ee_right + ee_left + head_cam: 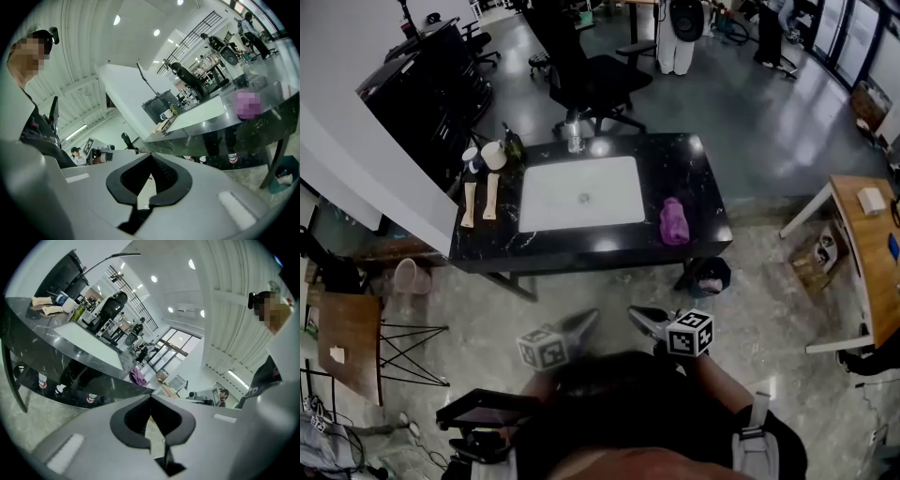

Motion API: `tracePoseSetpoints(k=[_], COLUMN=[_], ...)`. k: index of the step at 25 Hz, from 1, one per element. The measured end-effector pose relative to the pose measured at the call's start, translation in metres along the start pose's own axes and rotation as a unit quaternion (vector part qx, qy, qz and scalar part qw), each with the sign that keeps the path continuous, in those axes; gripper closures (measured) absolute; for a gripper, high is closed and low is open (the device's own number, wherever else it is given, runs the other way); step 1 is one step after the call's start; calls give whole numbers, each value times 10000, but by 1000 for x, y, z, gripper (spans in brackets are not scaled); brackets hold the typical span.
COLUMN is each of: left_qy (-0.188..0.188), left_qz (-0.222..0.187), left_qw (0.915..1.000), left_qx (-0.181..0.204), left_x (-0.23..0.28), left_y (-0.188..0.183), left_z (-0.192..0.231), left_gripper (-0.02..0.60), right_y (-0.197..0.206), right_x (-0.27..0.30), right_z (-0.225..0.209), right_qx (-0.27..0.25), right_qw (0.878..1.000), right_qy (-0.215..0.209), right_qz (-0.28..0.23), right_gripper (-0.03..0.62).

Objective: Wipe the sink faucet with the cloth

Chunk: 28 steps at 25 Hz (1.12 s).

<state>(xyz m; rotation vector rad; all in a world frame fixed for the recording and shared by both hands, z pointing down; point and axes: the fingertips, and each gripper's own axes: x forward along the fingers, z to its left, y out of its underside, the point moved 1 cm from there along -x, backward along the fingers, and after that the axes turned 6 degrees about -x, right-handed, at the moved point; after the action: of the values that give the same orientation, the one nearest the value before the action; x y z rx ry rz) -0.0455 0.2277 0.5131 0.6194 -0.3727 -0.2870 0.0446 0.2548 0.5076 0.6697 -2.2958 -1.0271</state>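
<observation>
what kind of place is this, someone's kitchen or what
Probably an open office or lab, not a home kitchen: the black counter with its white sink stands between an office chair and a wooden desk.

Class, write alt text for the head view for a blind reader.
A black counter holds a white sink, with a purple cloth lying right of it. Nearer the camera, the left gripper and right gripper are shut, empty.

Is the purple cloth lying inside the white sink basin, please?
No, the purple cloth lies on the black countertop, right of the white sink.
</observation>
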Motion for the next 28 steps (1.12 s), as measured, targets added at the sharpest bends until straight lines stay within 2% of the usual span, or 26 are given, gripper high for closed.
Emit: tracePoseSetpoints(k=[14,18,20,21,25,28], left_qy=[-14,-32,27,115,677,831], left_qz=[83,13,147,275,393,459], left_qw=[9999,9999,9996,9994,9940,9901], left_qx=[-147,103,241,165,-769,-1031], left_x=[7,5,3,4,16,22], left_y=[-7,-36,-49,-53,-79,-93], left_z=[2,12,16,17,30,46], left_gripper=[584,584,584,584,584,584], right_y=[-5,-14,-19,-21,-50,-72], right_x=[1,11,16,19,43,49], right_z=[-7,-15,-17,-20,-35,-62], right_qx=[193,298,379,406,392,526], right_qw=[9997,9993,9989,9987,9974,9930], right_qy=[-65,-59,5,58,274,720], right_qz=[-138,-218,-281,-310,-538,-777], right_gripper=[583,583,582,582,582,544])
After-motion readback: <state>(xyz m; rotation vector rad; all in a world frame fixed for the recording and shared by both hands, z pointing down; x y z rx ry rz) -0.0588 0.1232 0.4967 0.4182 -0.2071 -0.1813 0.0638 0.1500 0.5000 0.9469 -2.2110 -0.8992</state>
